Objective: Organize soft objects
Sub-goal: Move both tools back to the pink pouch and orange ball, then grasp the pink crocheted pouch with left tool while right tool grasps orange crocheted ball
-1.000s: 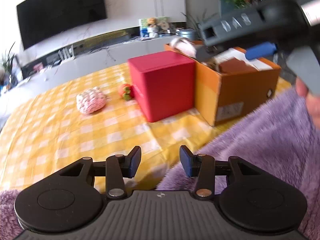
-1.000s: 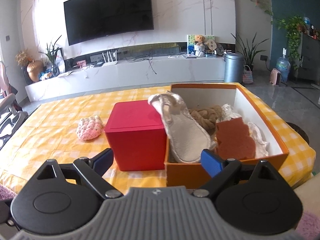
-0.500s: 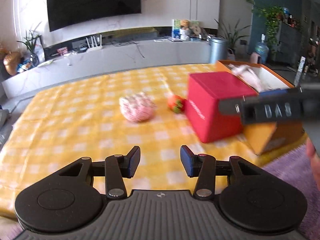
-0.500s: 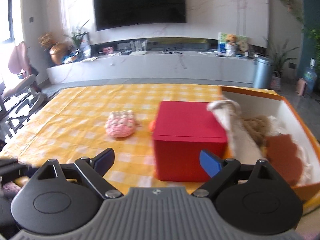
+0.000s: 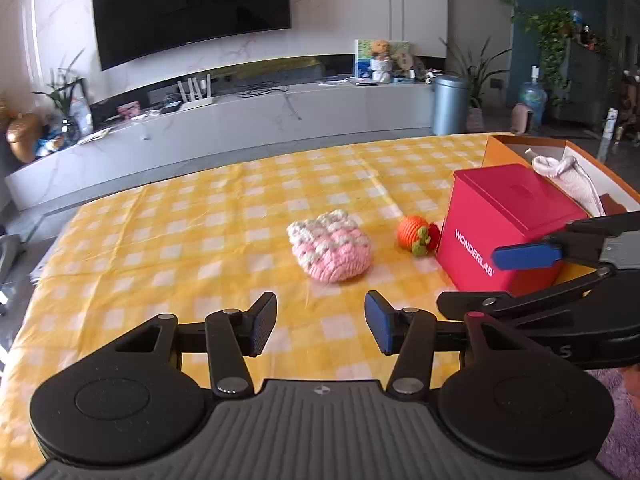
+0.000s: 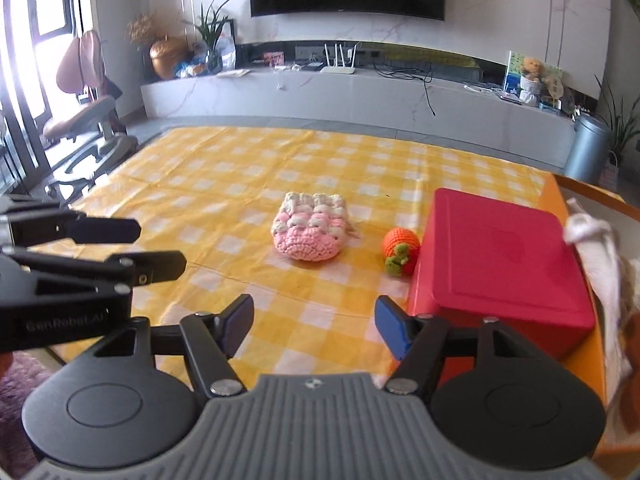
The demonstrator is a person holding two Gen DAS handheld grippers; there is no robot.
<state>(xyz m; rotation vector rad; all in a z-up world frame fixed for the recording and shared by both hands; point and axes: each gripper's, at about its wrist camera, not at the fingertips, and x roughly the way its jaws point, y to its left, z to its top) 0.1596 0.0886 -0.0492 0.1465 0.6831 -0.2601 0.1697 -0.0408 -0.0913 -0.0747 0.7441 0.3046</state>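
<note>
Hovering: both grippers (image 5: pixel 320 322) (image 6: pixel 314 328) agape; pink pouch (image 5: pixel 330 250) mid-cloth, edges far.

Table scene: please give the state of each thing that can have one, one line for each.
left gripper: open, empty.
right gripper: open, empty.
pink knitted pouch: lying on the tablecloth, untouched.
orange crochet toy: on the tablecloth, beside the red box.
red box: lid closed.
orange box: open, white cloth inside.
</note>
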